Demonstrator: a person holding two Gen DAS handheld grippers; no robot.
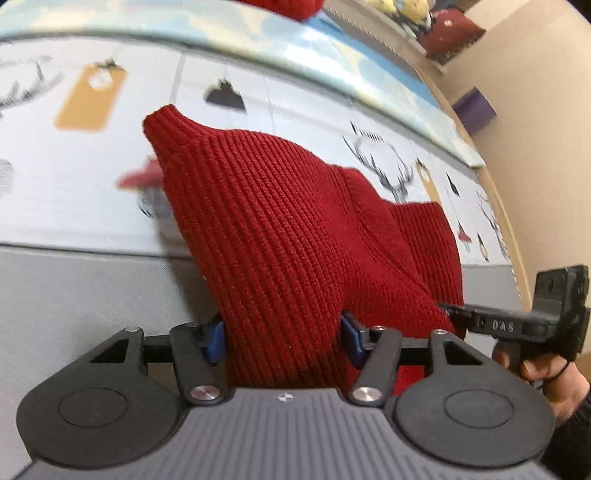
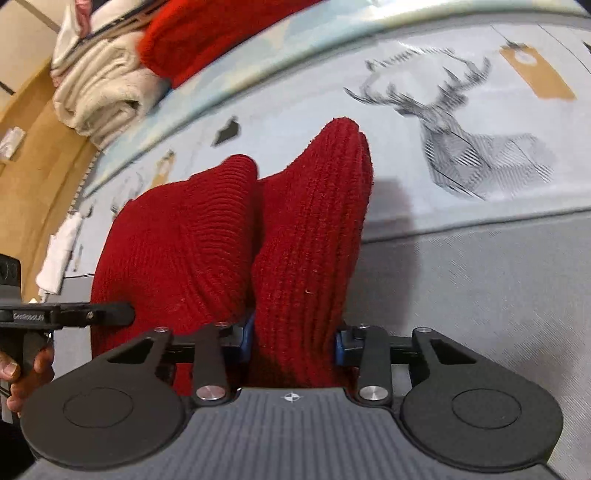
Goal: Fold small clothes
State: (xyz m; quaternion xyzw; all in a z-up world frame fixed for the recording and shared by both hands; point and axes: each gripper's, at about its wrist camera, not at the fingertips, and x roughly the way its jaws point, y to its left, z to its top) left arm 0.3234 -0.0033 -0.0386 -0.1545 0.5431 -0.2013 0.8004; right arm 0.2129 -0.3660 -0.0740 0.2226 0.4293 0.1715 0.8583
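Note:
A dark red ribbed knit garment (image 1: 280,236) hangs lifted above the printed play mat (image 1: 92,177). My left gripper (image 1: 282,338) is shut on one edge of it, with the cloth bunched between the blue pads (image 1: 351,338). My right gripper (image 2: 293,339) is shut on another edge of the same garment (image 2: 295,240). Each gripper shows at the side of the other's view: the right one in the left wrist view (image 1: 517,325), the left one in the right wrist view (image 2: 55,317). The garment's lower part is hidden behind the gripper bodies.
The play mat (image 2: 461,122) has deer and tag prints. A grey surface (image 2: 480,288) lies nearer. A stack of folded cream towels (image 2: 99,96) and a red cloth (image 2: 207,33) sit at the mat's far edge. A purple block (image 1: 474,109) and plush toys (image 1: 402,11) lie beyond.

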